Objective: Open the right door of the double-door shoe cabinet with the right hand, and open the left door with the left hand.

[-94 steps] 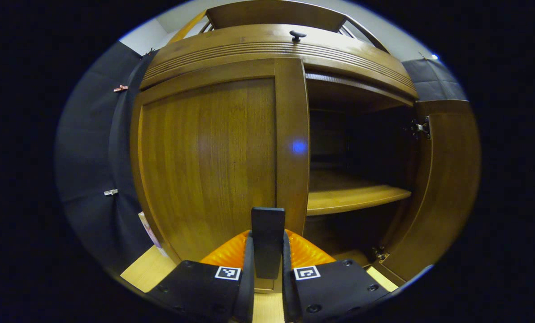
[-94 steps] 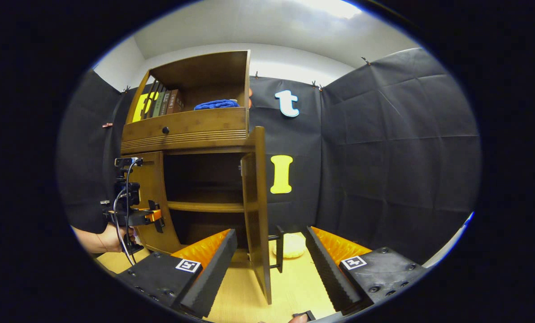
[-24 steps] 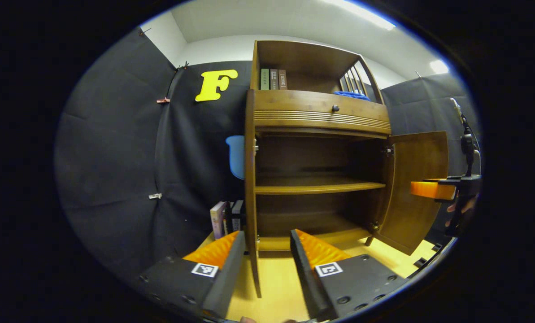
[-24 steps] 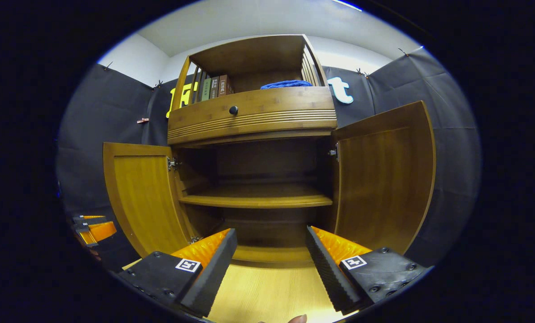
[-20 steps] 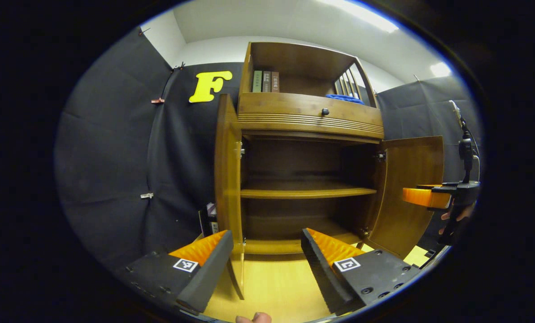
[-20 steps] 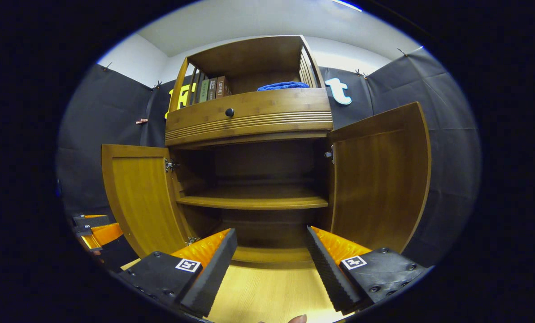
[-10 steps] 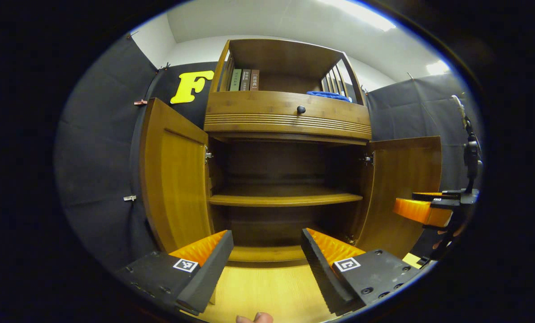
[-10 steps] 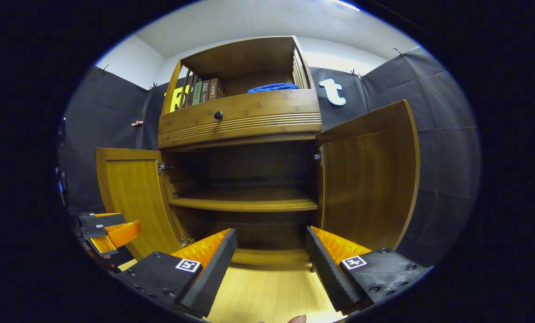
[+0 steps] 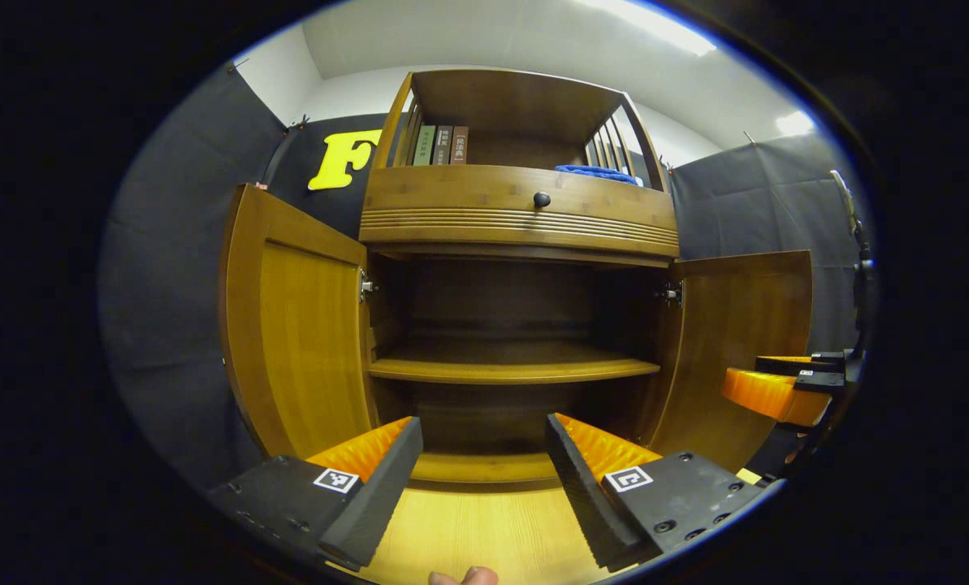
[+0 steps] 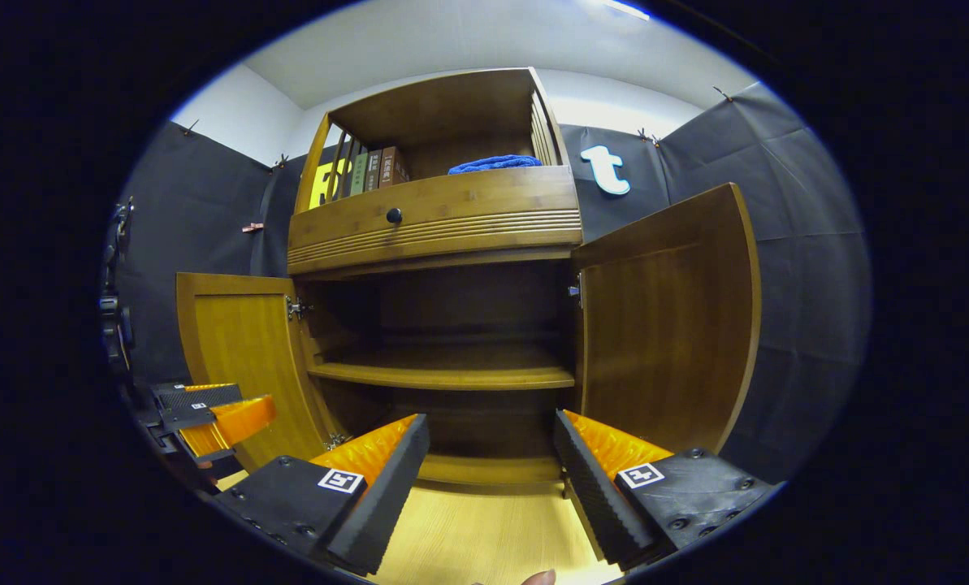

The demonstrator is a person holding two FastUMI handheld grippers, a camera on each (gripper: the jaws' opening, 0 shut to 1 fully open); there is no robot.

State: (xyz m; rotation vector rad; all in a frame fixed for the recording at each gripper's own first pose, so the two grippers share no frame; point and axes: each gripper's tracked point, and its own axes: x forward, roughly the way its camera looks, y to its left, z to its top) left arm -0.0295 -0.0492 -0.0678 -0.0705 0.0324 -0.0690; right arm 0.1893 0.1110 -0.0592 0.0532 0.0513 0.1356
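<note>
At the bottom of each view our left gripper [image 9: 484, 455] and right gripper [image 10: 490, 455] hang with fingers spread wide, gripping nothing. Beyond them we face the shoe cabinet [image 9: 516, 219], its left door [image 9: 297, 341] and right door [image 10: 667, 325] both swung fully open, showing a bare inner shelf [image 9: 512, 370].

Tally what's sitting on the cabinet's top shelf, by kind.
Books: 3
Blue cloth: 1
Total: 4
</note>
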